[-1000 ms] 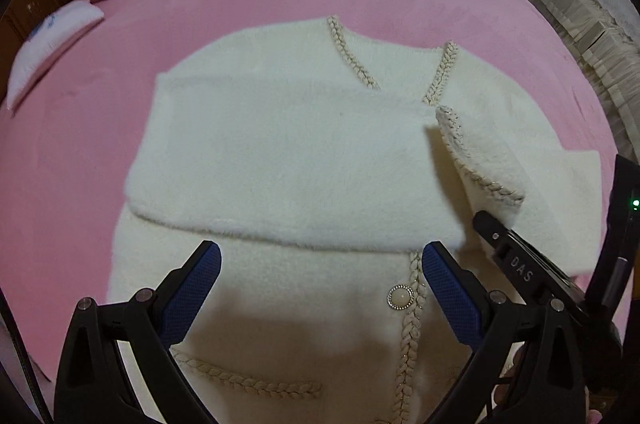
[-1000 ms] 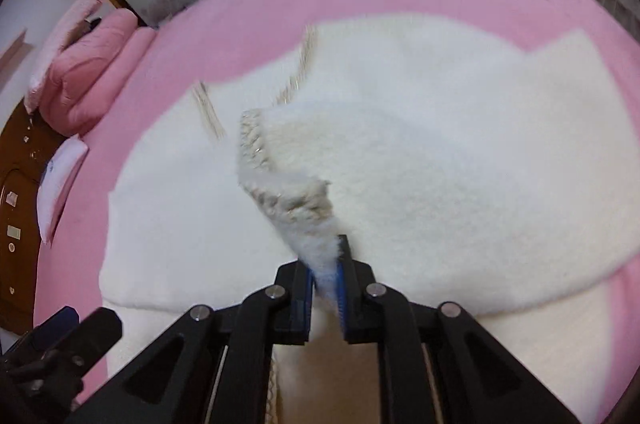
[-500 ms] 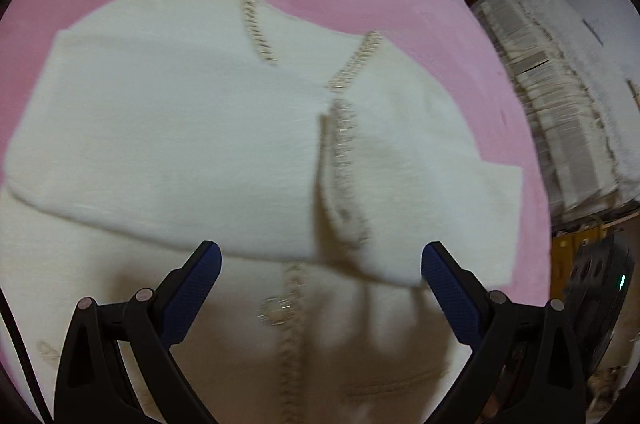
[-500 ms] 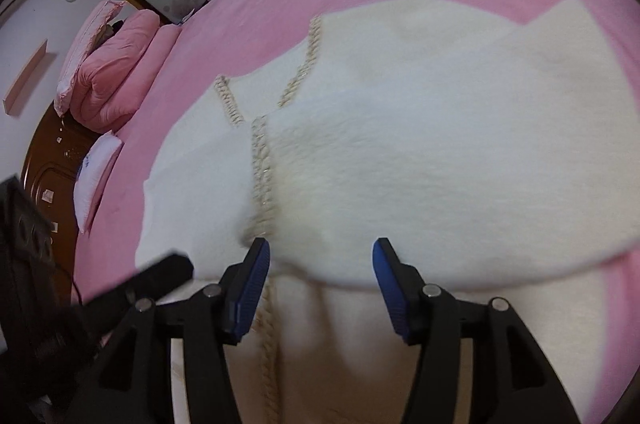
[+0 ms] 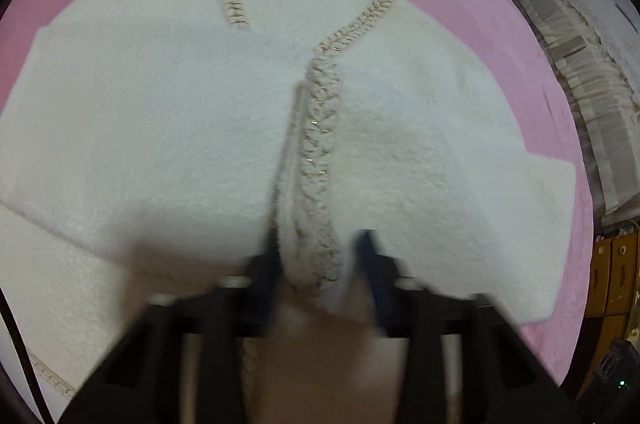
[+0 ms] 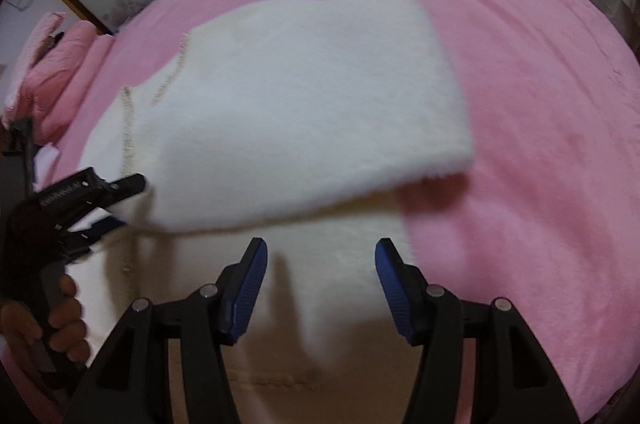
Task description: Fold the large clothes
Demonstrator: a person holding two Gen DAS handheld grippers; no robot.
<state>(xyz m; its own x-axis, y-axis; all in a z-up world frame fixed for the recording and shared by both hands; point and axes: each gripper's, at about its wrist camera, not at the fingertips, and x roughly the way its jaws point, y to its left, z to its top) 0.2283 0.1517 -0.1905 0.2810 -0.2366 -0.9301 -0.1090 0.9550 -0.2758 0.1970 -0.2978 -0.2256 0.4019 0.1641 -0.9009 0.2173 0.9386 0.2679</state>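
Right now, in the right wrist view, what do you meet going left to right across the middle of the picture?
Pink bedding pile → left gripper → braided trim → folded cream sleeve → bare pink bedspread.

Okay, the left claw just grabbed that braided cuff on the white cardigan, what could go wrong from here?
1. The left claw has just closed on only the braided cuff; the fluffy knit could slip out when pulled.
2. Pulling that sleeve may drag the other folded sleeve, which lies right beside it, and undo the fold.
3. The right claw hangs open over the cardigan, holding nothing, so the body could shift on the pink bed.
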